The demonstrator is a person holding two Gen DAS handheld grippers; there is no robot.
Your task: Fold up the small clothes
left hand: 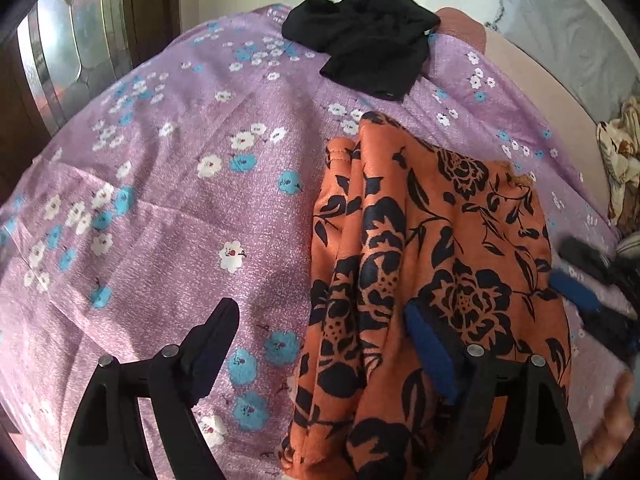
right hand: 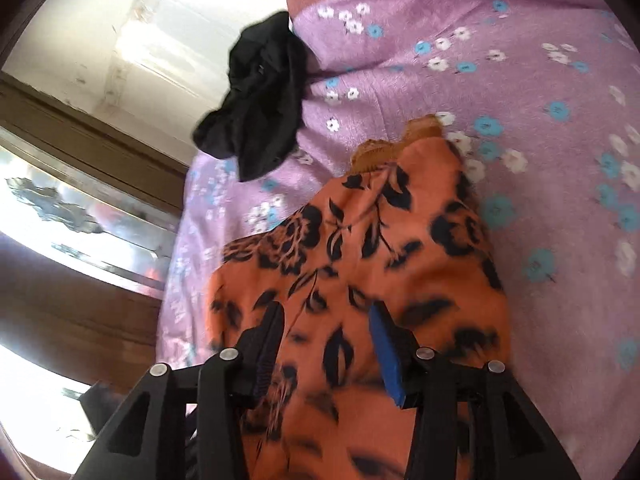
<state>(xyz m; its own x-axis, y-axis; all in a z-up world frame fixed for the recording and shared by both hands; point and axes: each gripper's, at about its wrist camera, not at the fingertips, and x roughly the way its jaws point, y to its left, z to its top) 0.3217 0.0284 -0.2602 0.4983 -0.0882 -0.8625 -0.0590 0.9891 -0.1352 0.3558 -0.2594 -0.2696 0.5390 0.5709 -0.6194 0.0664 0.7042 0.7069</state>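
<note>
**Orange cloth under both grippers on the purple bed sheet**

Here we are over the bed; a purple sheet dotted with white and blue flowers covers it, and on it lies the orange cloth with black flowers, bunched into long folds on its left side and flatter on its right; its gathered edge points away from the camera toward the far end of the bed.

The left gripper stands with its jaws spread wide; the left finger hovers over bare sheet, the right finger with its blue pad sits over the orange cloth; the folded edge of the cloth lies between the two fingers, but neither pad presses on it, so nothing is held there.

Over to the right wrist view; the right gripper has its jaws partly apart, and the orange cloth runs up between the fingers and fills the gap; the picture is blurred here, and whether the pads actually pinch the fabric I cannot tell.

Further up the bed, a crumpled black garment lies near the sheet's far edge, well apart from the orange cloth; at the right rim of the left view the other gripper shows as a dark blur beside the cloth, with part of a hand below it.
</note>
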